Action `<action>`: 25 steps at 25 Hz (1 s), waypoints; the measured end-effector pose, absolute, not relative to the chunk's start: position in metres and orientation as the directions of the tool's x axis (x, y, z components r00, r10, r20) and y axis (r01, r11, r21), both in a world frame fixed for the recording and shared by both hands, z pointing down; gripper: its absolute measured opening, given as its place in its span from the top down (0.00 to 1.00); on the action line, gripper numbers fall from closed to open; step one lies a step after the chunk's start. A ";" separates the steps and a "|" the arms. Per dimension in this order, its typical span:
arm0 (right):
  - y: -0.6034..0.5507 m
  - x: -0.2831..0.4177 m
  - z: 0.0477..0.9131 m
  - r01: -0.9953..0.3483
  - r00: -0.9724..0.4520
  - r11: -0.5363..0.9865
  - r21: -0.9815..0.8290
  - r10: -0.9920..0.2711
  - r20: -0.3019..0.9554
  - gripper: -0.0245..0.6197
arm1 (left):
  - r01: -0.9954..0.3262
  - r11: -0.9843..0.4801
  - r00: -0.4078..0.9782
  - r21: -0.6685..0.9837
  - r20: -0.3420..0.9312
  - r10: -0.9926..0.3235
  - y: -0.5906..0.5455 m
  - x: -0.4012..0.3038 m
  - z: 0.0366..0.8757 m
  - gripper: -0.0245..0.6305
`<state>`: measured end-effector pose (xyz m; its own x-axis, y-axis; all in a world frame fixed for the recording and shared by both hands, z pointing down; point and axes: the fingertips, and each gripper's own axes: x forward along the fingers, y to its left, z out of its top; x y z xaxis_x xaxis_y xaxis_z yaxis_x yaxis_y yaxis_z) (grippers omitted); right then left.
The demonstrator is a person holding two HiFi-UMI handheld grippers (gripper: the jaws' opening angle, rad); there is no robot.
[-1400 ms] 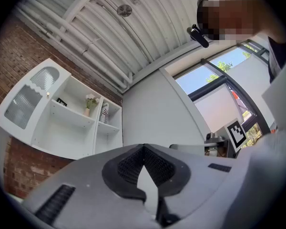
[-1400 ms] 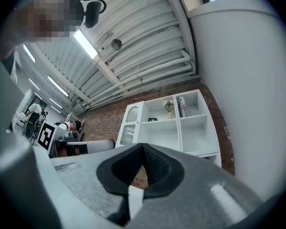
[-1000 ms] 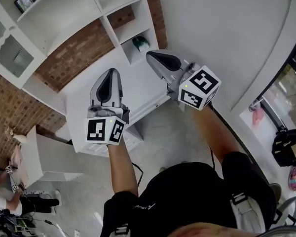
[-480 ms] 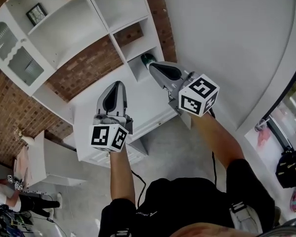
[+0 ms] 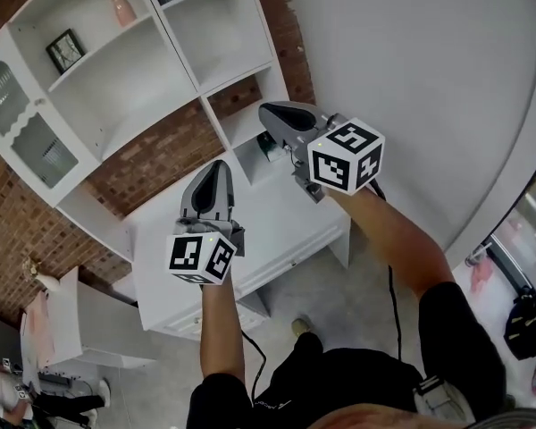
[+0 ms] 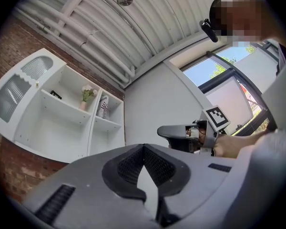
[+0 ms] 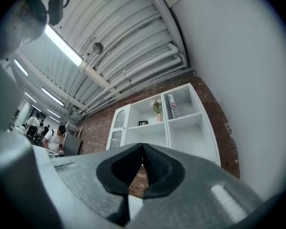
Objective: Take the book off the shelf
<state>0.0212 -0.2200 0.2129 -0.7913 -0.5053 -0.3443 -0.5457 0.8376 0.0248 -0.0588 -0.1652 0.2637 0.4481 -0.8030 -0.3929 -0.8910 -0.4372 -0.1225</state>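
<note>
High in the top right compartment of the white shelf unit (image 5: pixel 116 88) stands the book (image 7: pixel 172 106), upright. Both the left claw (image 5: pixel 219 164) and the right claw (image 5: pixel 267 111) are closed, empty and well below it. Arriving shut, they could topple the book instead of gripping it.

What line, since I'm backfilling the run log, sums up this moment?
stage: pre-grasp | left gripper: shut, empty | right gripper: shut, empty | book: standing in top right compartment of shelf, untouched
</note>
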 end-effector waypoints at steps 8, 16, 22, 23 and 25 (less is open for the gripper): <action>-0.305 -0.039 0.157 -0.540 -0.794 0.840 0.053 -0.487 -0.364 0.96 | -0.885 -0.446 0.460 -0.137 -0.419 -0.783 -0.256 -0.113 0.239 0.97; -0.390 -0.086 0.073 -0.590 -0.753 0.804 0.069 -0.517 -0.407 0.96 | -0.869 -0.476 0.484 -0.137 -0.440 -0.756 -0.336 -0.168 0.200 0.97; -0.436 -0.110 0.020 -0.645 -0.720 0.757 0.109 -0.553 -0.419 0.93 | -0.855 -0.501 0.506 -0.136 -0.430 -0.747 -0.378 -0.194 0.180 0.97; -0.443 -0.114 0.012 -0.652 -0.717 0.749 0.118 -0.558 -0.417 0.92 | -0.854 -0.503 0.509 -0.136 -0.427 -0.748 -0.384 -0.197 0.178 0.97; -0.456 -0.121 -0.001 -0.665 -0.713 0.734 0.137 -0.569 -0.409 0.91 | -0.851 -0.509 0.513 -0.133 -0.421 -0.748 -0.394 -0.201 0.173 0.97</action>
